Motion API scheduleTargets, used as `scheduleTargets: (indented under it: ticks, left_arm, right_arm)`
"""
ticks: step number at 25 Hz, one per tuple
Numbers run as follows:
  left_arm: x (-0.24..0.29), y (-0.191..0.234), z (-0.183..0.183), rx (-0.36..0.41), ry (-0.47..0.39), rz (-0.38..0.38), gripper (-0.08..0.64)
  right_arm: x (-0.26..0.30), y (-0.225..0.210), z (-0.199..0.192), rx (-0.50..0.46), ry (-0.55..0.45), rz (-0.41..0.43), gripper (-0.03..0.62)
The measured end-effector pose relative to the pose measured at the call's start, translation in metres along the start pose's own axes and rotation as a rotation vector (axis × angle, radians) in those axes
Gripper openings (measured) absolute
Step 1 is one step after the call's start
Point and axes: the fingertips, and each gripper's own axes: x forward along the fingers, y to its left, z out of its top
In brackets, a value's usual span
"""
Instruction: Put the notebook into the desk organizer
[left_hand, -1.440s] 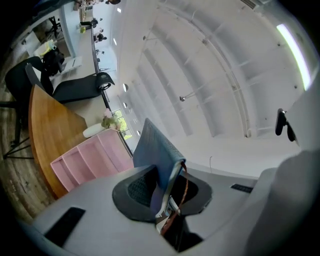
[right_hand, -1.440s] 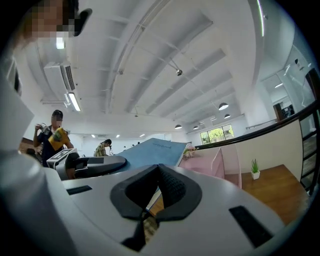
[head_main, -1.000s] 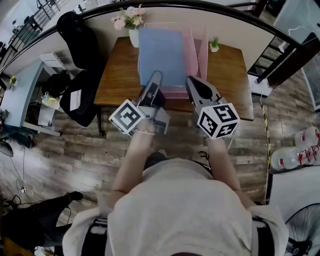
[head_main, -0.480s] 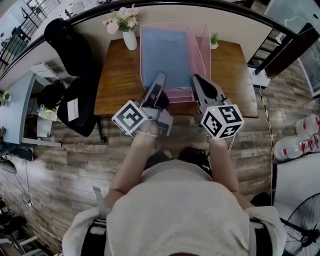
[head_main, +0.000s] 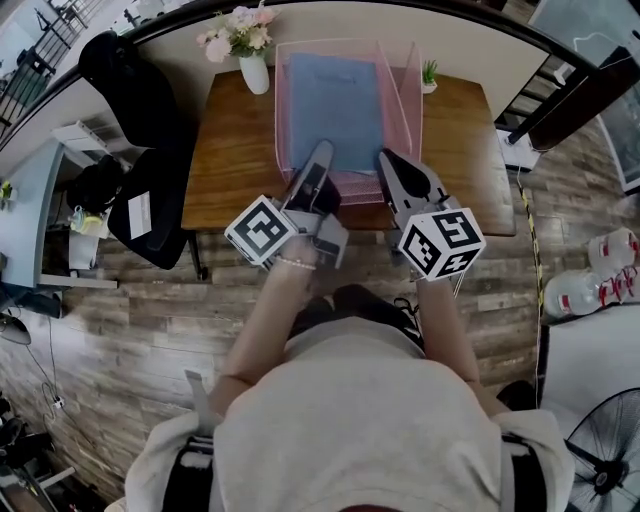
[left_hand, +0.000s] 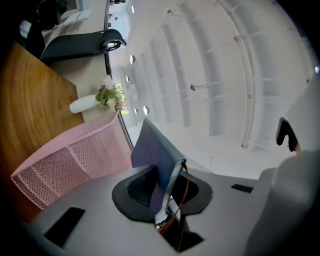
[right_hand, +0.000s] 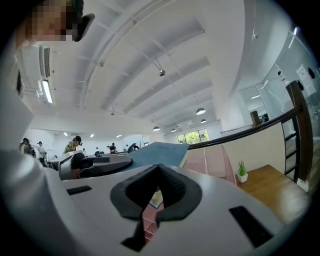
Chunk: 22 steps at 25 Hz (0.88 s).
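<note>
On the wooden desk stands the pink mesh desk organizer, at 12 o'clock from both grippers in the head view. The blue notebook shows inside the organizer's outline, between its left wall and a divider on the right. Whether the notebook rests on the organizer's floor cannot be told. The left gripper grasps the notebook at its near edge, at 6 o'clock of the cover. In the left gripper view the two dark pads of the left gripper clench the notebook edge-on. A thin orange-brown cord loops from the notebook down between the pads. In that view the organizer lies at 9 o'clock of the notebook. The right gripper hangs just beside the left one, at its 3 o'clock, over the organizer's near rim. In the right gripper view the right gripper has its jaws clenched tip to tip with nothing between them, and pink mesh shows through the small gap below. The notebook lies at its 12 o'clock and the organizer's walls at 2 o'clock. A white vase of flowers stands at 10 o'clock of the organizer, and a small potted plant at 2 o'clock. A black chair sits at 8 o'clock of the desk.
</note>
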Motion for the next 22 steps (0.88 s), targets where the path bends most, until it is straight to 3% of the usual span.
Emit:
scheduleTargets:
  ticks: [11, 17, 22]
  left_arm:
    - [0.018, 0.01, -0.013, -0.06, 0.002, 0.02, 0.082]
    - [0.016, 0.025, -0.013, -0.025, 0.005, 0.074, 0.083]
    - [0.016, 0.025, -0.012, -0.046, -0.006, 0.075, 0.084]
  right_arm:
    - [0.009, -0.009, 0.003, 0.002, 0.027, 0.044, 0.009]
    - [0.011, -0.007, -0.003, 0.005, 0.038, 0.056, 0.01]
    - [0.011, -0.006, -0.007, 0.013, 0.043, 0.065, 0.01]
